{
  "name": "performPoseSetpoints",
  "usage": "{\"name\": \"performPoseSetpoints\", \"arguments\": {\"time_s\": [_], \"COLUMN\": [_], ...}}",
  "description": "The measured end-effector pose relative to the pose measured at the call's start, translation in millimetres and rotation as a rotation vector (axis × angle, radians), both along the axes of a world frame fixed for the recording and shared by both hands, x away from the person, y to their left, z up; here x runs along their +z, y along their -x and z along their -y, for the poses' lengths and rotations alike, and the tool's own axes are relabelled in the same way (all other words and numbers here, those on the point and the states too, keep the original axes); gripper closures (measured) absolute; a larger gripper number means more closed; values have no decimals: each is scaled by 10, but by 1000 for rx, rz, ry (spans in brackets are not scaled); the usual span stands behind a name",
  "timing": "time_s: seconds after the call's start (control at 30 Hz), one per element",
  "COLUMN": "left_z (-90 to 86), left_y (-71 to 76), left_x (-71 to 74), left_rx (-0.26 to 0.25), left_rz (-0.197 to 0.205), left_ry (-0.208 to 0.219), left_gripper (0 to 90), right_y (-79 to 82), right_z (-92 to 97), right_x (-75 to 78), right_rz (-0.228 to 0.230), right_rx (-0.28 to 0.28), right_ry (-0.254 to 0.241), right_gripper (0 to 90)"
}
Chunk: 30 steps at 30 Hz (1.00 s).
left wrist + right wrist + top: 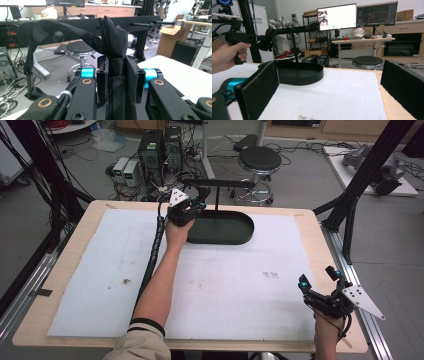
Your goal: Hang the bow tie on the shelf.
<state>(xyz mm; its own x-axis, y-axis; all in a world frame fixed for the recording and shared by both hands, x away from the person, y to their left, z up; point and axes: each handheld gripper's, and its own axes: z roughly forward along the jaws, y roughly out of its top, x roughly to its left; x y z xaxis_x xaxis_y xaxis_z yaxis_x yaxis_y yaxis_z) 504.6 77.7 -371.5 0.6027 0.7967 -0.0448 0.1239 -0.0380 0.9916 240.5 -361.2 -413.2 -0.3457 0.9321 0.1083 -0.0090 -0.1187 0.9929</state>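
Black cloth point(115, 40) hangs limp, creased, pinched in left gripper point(117, 82).

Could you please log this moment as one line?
left tool: shut on black cloth, at rack | right tool: open, idle, near table edge

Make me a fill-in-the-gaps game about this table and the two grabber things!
1. The left hand-held gripper is shut on a black ____.
2. The right hand-held gripper has its jaws ____.
3. The stand's tray is the colour ____.
4. Past the table stands a round ____.

Missing words: cloth; open; black; stool.
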Motion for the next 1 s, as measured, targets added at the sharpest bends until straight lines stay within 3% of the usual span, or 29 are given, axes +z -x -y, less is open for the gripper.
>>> {"name": "performPoseSetpoints", "arguments": {"time_s": [0.13, 0.27, 0.47, 0.53, 0.73, 0.83, 1.0], "left_z": [-11, 4, 0, -20, -116, -181, -318], "left_y": [-9, 23, 195, 248, 547, 711, 1001], "left_x": [-17, -3, 5, 31, 151, 232, 378], "left_rx": [9, 2, -22, -38, -32, -21, -16], "left_rz": [-17, -9, 22, 7, 34, 68, 109], "left_ry": [5, -1, -27, -39, -33, -16, 13], "left_gripper": [563, 496, 418, 369, 128, 68, 61], "right_y": [2, -1, 6, 5, 9, 14, 17], "right_z": [3, -5, -4, -9, -38, -50, -80], "right_x": [0, -1, 10, 14, 28, 33, 53], "right_rz": [-2, -1, 8, 14, 8, 11, 17], "right_rx": [-1, 0, 0, 2, 11, 20, 31], "right_ry": [-4, -4, -9, -7, -5, -9, -7], "right_gripper": [10, 10, 10, 10, 10, 10, 10]}}
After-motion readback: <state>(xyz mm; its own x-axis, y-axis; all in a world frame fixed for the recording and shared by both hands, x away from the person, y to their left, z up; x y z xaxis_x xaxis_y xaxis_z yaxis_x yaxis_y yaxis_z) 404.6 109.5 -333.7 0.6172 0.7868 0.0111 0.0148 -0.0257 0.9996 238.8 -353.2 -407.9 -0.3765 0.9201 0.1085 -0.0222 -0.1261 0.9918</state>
